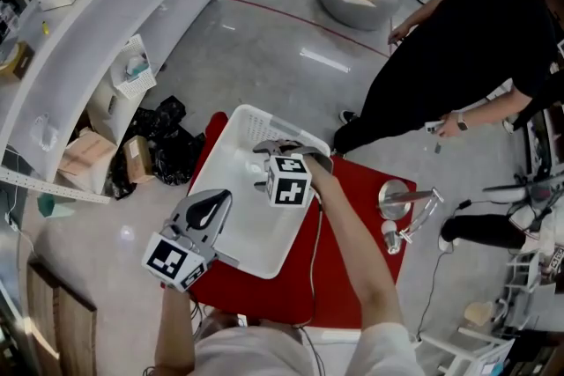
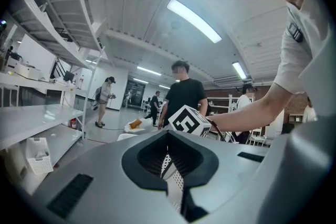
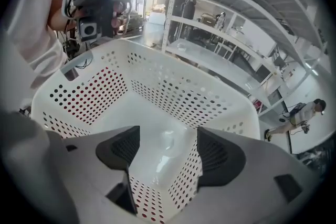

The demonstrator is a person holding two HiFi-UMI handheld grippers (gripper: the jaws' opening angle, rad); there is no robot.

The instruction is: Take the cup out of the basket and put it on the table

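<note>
Right gripper view, right tool (image 3: 166,139) apart over faint cup (image 3: 167,148), left tool (image 2: 169,138) clamped on basket (image 2: 169,166)

Basket (image 1: 251,238): white plastic, walls dotted with round holes, red showing through them. Tabletop (image 1: 357,277): plain red. Left tool (image 1: 214,205): light grey shell, black ribbed pads. Right tool (image 3: 168,152): same grey, black pads. Left cube (image 1: 174,262) and right cube (image 1: 289,180): white with black square markers. Floor (image 1: 282,31): glossy pale grey, thin red line. Shelves (image 1: 106,4): white. Bystander (image 1: 476,31): black clothes.

Bright overhead strip light (image 2: 193,20); fisheye edges dark and warped.
</note>
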